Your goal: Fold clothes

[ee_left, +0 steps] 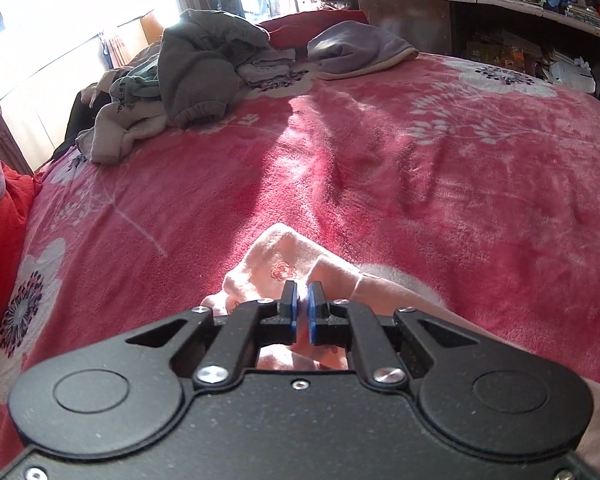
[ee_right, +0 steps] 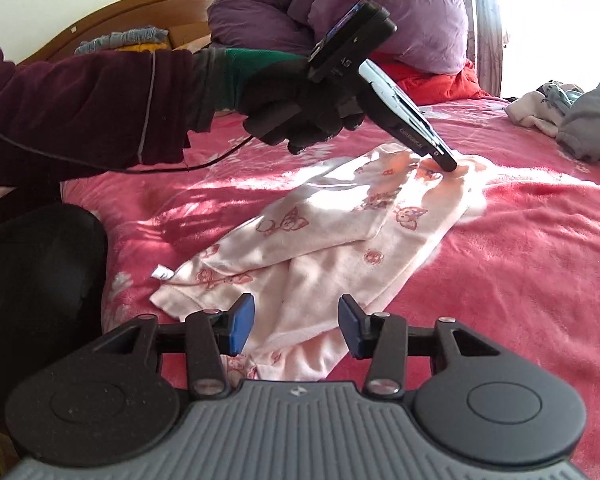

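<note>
**Meanwhile, one corner pinched, the other end waits**

Clearly the fold is at its gripping stage. A pale pink garment (ee_right: 320, 240) printed with small cartoon figures lies flattened across the red floral blanket (ee_right: 520, 260) on the bed, one part already doubled over itself along the middle. At its far end the left gripper (ee_left: 302, 308) has its blue-padded jaws closed almost together, and a thin edge of the pink cloth appears caught between them; the right wrist view shows the same tool, held by a gloved hand (ee_right: 296, 100), with its tip pressed down into the fabric. The right gripper (ee_right: 296, 320) hangs over the near end of the garment with its jaws standing apart and nothing between the pads; the cloth lies below and beyond them, not touched as far as can be seen.

Judging from this, the next move calls for the right gripper to drop onto the near hem and close on one layer edge, so that both ends can be lifted together and laid over. Taking too thick a bunch would likely drag the doubled part askew.

A heap of grey and white clothes (ee_left: 172, 88) waits well apart, at the far side of the bed.
</note>
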A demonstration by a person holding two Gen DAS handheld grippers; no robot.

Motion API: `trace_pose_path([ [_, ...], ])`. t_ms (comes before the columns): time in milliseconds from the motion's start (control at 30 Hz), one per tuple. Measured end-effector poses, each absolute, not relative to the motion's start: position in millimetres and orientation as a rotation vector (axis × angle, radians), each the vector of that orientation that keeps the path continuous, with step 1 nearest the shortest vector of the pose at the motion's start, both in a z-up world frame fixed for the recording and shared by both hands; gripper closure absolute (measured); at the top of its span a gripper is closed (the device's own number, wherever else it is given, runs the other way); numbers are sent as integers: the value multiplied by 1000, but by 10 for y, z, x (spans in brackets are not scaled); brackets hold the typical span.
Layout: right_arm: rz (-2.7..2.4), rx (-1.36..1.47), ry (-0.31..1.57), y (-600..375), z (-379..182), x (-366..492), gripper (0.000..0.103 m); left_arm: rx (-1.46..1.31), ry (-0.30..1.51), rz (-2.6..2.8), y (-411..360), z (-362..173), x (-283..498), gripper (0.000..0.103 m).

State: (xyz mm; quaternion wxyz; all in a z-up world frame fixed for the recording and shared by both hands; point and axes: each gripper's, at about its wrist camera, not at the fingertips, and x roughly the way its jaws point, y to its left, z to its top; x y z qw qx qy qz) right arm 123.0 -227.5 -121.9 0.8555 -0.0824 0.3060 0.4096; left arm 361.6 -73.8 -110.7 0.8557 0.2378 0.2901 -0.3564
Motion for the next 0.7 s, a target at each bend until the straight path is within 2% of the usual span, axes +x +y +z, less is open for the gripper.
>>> trace_pose_path([
  [433,920,-191,699,-2295,-1249,1189,56,488,622,-694,-732,-1194,3668,99],
  [700,974,-283,757,-2142,-1338,1076,50,480,634,-667,-747,-1244,3687,99],
])
